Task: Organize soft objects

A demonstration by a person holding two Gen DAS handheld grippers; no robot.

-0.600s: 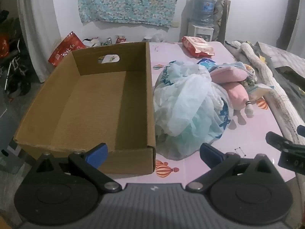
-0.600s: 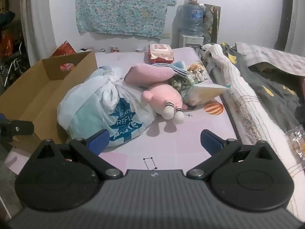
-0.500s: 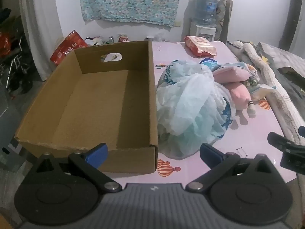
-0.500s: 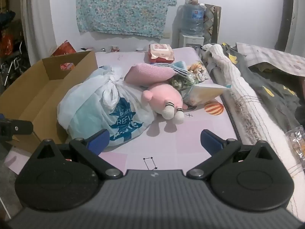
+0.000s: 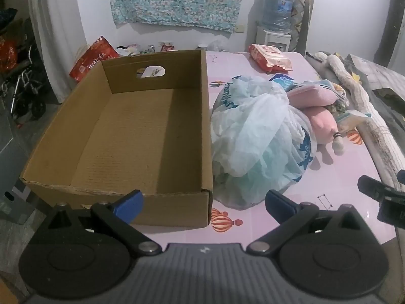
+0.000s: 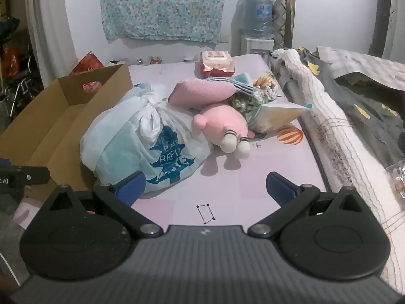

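Left gripper point(image 5: 203, 201) in the foreground, jaws spread wide with nothing between them, hanging over the near edge of the pink counter point(image 5: 336, 185); the right gripper point(image 6: 205, 190) likewise stands with jaws fully spread and empty, above bare counter surface. In the left wrist view, the cardboard box point(image 5: 131, 136) lies at 11 o'clock from the gripper, open-topped, its interior bare, a handle cut-out in its far wall. Just beside the box's right wall, apparently touching it, at 1 o'clock, sits the knotted white plastic bag point(image 5: 258, 136) with blue print. In the right wrist view the same bag point(image 6: 146, 136) lies at 11 o'clock, with the pink plush toy point(image 6: 222, 124) leaning against its far right side, white feet pointing toward the camera. A pink cushion point(image 6: 202, 92) rests on top of the plush toy; a striped cloth point(image 6: 240, 82), a floral fabric bundle point(image 6: 255, 93) and a pale packet point(image 6: 276, 114) are heaped at 1 o'clock, touching one another. Farther back, at 12 o'clock, a red wipes pack point(image 6: 217, 62) lies alone on the counter. A rolled blanket point(image 6: 336, 136) runs along the counter's right edge. Against the far wall stand a water dispenser point(image 6: 258, 25) and a hanging floral cloth point(image 6: 164, 7).
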